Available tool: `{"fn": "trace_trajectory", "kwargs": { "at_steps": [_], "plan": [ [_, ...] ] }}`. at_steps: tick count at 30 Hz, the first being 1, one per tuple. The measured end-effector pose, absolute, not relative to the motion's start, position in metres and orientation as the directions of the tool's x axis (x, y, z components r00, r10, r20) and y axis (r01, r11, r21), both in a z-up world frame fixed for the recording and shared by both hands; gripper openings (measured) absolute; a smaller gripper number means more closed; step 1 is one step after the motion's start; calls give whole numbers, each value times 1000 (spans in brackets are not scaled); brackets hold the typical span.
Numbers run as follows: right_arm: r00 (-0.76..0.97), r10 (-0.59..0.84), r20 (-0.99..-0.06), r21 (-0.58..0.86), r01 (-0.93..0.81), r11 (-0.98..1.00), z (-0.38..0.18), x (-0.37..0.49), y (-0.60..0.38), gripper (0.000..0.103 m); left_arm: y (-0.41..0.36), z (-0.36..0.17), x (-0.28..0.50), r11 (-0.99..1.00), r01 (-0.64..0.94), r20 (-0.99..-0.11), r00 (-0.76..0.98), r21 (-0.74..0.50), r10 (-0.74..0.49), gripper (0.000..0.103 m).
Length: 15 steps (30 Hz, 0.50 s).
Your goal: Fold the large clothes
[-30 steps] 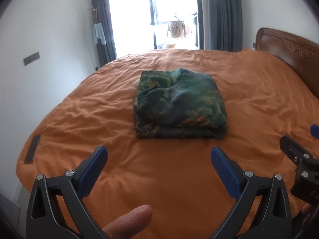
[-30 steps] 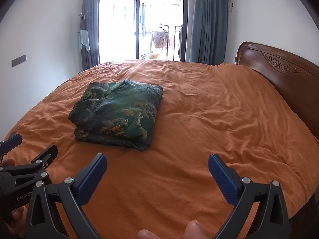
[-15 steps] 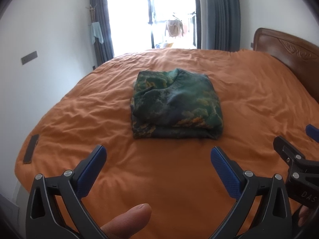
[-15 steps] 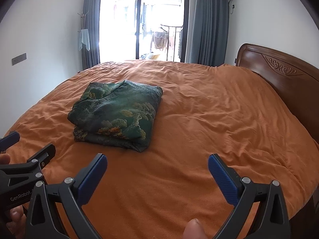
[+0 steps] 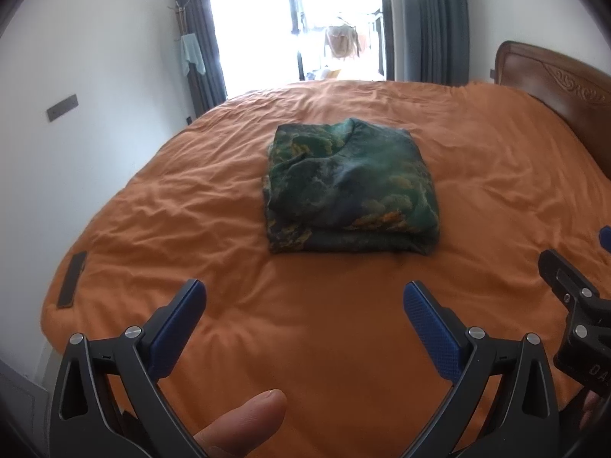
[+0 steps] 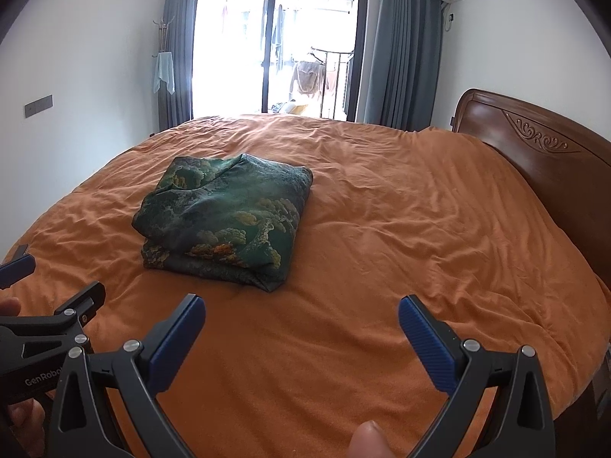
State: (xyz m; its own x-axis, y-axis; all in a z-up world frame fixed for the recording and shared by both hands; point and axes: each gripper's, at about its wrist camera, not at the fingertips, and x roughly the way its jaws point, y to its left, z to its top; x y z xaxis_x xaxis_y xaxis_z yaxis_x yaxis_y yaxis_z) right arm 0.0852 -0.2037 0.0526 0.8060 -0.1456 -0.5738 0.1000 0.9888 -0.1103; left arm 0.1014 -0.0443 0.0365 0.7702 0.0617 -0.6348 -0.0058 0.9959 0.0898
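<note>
The garment (image 5: 349,187) lies folded into a thick green-patterned square on the bed (image 5: 343,324), ahead of the left gripper (image 5: 303,305) and roughly centred between its fingers (image 5: 177,322), well beyond their tips. From the right wrist the same garment (image 6: 225,217) sits ahead and off toward the left finger of the right gripper (image 6: 301,318), also well clear of it. Nothing here acts as a container; the bed alone carries the garment.

Both pairs of fingers are spread wide and hold nothing. The right gripper's fingers (image 6: 427,343) hang over bare orange bedcover. Each gripper shows at the edge of the other's view: the right one (image 5: 580,305) past the left gripper's right finger, the left one (image 6: 42,324) past the right gripper's left finger.

A dark flat strip (image 5: 71,280) rests on the bed edge beyond the left finger. The headboard (image 6: 542,160) stands far off to the right.

Compared with a second ago, the garment's shape and place on the bed are unchanged, and both grippers remain as widely spread. The left view has shifted slightly, so the garment now appears a little more centred between its fingers.
</note>
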Motion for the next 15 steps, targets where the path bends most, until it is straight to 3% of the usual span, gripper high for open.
{"fn": "trace_trajectory", "kwargs": {
  "at_steps": [15],
  "plan": [
    [799,-141,-584,-110,95,989,48,87,-199,103,-41,39,99,992,-31,-621,777,124,101,103]
  ]
}}
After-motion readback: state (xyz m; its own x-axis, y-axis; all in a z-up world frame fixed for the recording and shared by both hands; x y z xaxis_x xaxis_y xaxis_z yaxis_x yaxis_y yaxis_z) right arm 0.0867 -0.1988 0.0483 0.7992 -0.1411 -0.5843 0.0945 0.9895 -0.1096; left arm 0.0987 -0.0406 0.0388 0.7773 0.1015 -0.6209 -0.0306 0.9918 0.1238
